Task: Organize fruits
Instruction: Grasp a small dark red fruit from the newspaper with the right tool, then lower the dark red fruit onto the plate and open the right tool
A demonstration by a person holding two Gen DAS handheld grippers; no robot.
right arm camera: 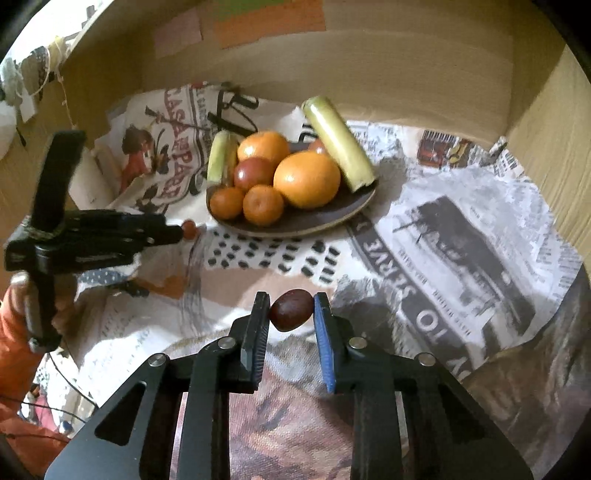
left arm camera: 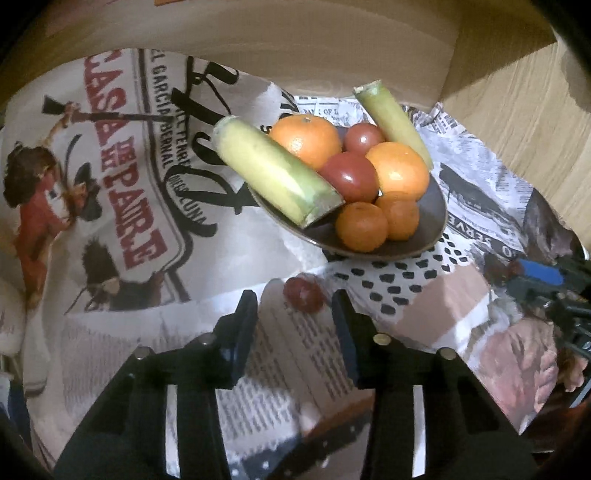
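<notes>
left gripper: black frame, silver bolt heads, dark fingers | right gripper: black frame, one blue ribbed pad, one dark | sleeve: orange, thin black cable beside it

You've got a printed newspaper-collage cloth spread wrinkled across the surface, bright light washing it from the left. Behind it runs a pale wood wall with orange and pink paper patches stuck on. To your right, another wood panel angles in.
</notes>
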